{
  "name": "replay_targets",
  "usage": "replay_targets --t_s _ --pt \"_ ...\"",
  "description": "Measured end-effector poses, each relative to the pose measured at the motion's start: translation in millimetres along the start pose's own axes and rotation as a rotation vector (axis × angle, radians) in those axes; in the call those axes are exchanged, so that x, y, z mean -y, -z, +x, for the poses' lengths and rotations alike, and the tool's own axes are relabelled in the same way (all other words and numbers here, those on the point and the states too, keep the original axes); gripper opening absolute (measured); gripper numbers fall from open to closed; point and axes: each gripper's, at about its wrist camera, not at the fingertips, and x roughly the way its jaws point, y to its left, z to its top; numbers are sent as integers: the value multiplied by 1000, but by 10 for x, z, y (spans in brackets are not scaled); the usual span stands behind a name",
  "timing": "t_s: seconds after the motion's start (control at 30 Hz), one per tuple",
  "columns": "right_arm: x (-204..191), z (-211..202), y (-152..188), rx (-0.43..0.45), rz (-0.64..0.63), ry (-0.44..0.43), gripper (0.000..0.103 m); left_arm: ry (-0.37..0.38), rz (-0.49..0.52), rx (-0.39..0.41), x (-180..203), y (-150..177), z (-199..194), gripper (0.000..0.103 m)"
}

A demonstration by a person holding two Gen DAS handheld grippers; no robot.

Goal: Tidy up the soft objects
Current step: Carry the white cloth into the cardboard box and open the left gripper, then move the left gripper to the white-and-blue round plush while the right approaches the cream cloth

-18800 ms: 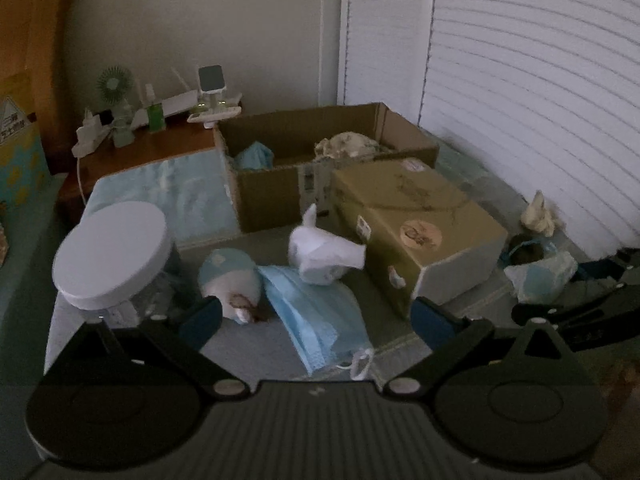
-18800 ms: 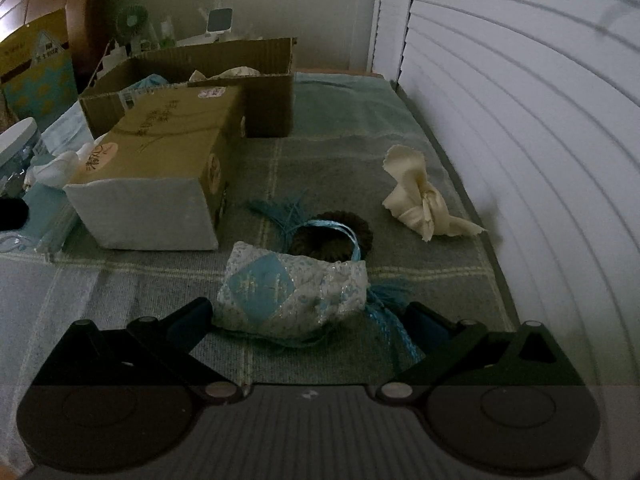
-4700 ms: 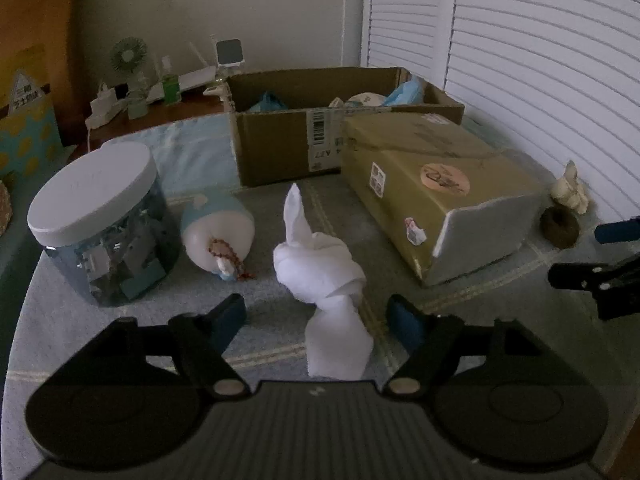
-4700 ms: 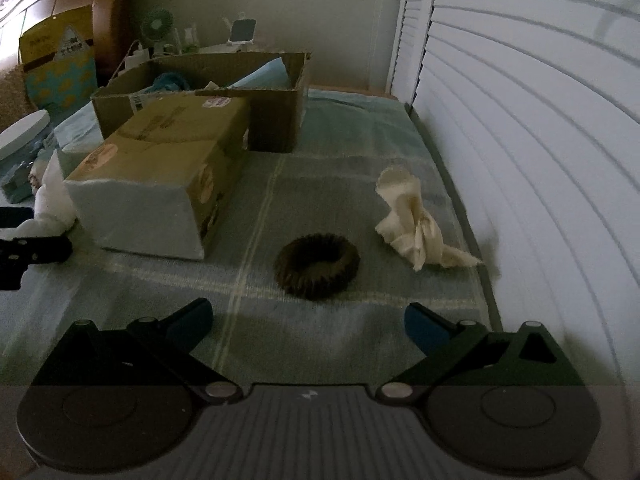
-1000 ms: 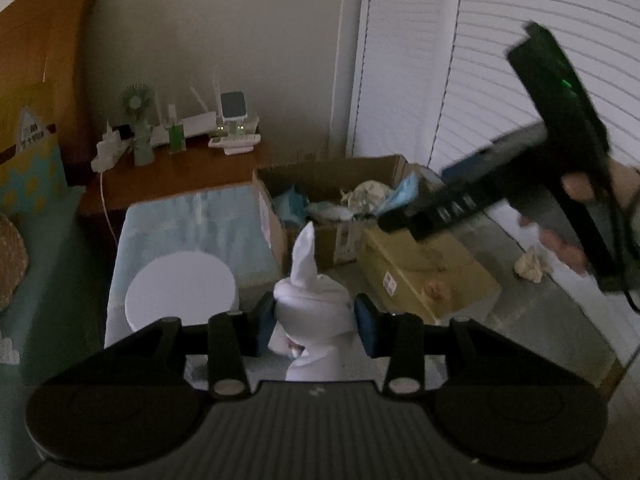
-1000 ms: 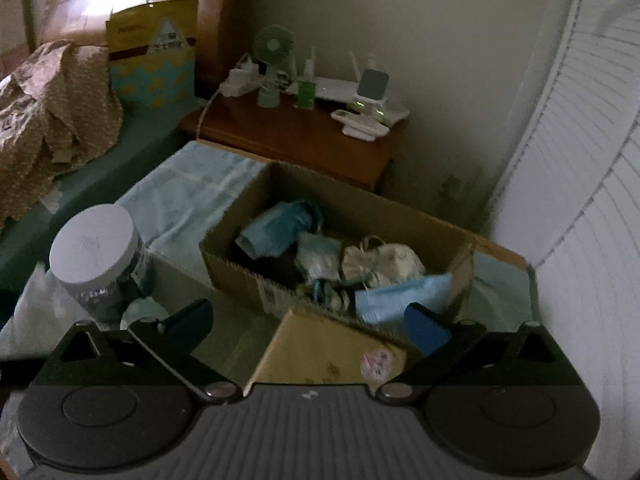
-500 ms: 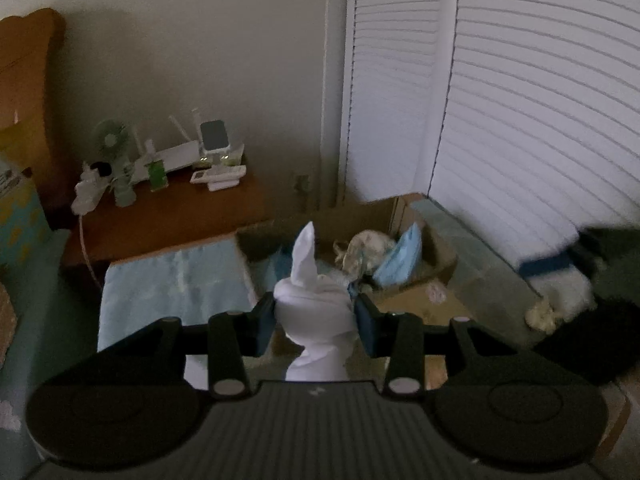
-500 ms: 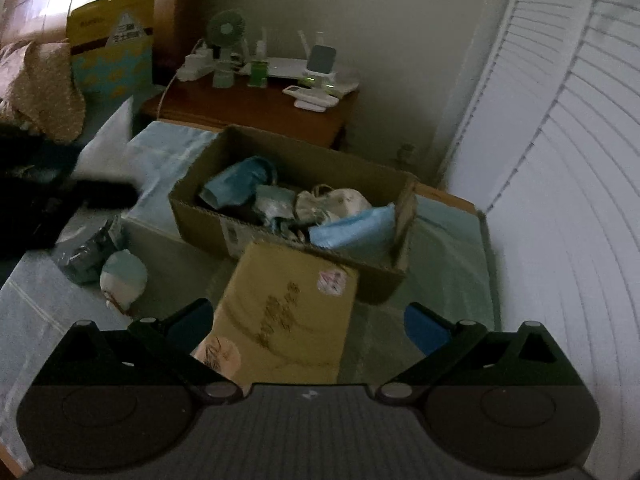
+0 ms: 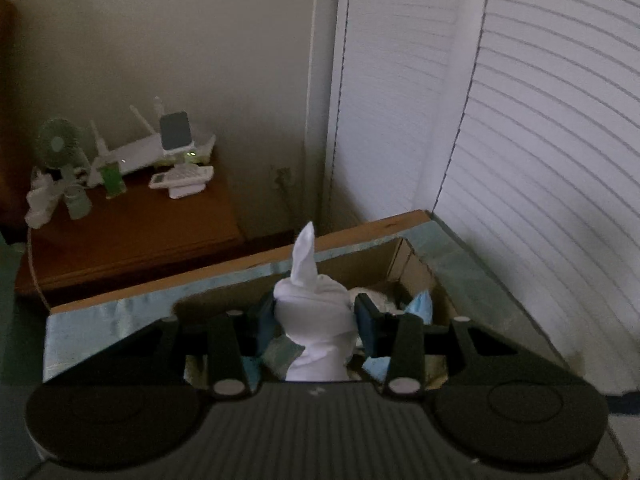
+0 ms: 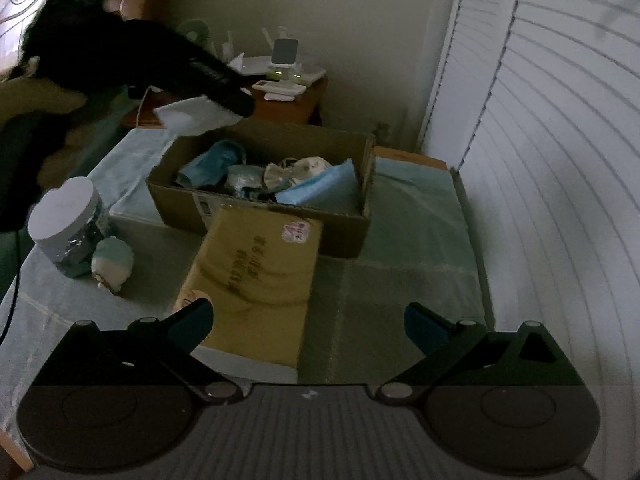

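My left gripper (image 9: 314, 318) is shut on a white knotted cloth (image 9: 310, 300), its tip standing up between the blue pads. It hangs over the open cardboard box (image 9: 362, 258). The right wrist view shows the same cloth (image 10: 188, 116) under the dark left tool, above the back left corner of the box (image 10: 178, 200). Inside the box lie a blue mask (image 10: 320, 188), a cream pouch (image 10: 298, 168) and a teal cloth (image 10: 212, 164). My right gripper (image 10: 308, 324) is open with nothing in it, above the closed tan box (image 10: 256, 272).
A white-lidded jar (image 10: 66, 220) and a small pale blue plush (image 10: 114, 260) sit left of the tan box on the bed cover (image 10: 404, 240). A wooden side table (image 9: 128, 232) with small electronics stands behind the bed. White louvred doors (image 10: 540, 160) close off the right side.
The left gripper has carried the white cloth forward until it is over the open box. In the right wrist view the box has drifted back and the left tool has come in at top left.
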Motion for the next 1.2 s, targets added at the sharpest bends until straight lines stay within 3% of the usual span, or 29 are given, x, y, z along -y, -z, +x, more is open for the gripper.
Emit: replay_targets --t_s 0.07,0.13,0.17,0.2,0.7,0.9,1.2 --pt "45 10 11 -1 14 6 103 1 -2 -1 35 -42 120 45" --pt "87 15 24 1 30 8 103 -5 -6 6 56 -60 201 64" --pt "105 15 27 4 40 7 103 -24 -10 14 69 -63 224 80" --pt "122 16 36 3 47 6 103 -39 -13 20 78 -62 234 84" --pt "150 -145 182 47 75 -1 103 -69 6 76 125 239 -396 94" --pt "167 -282 300 79 84 4 103 -115 38 138 193 605 -821 97" --pt "178 -365 483 104 97 16 103 -194 54 154 349 1371 -1110 97"
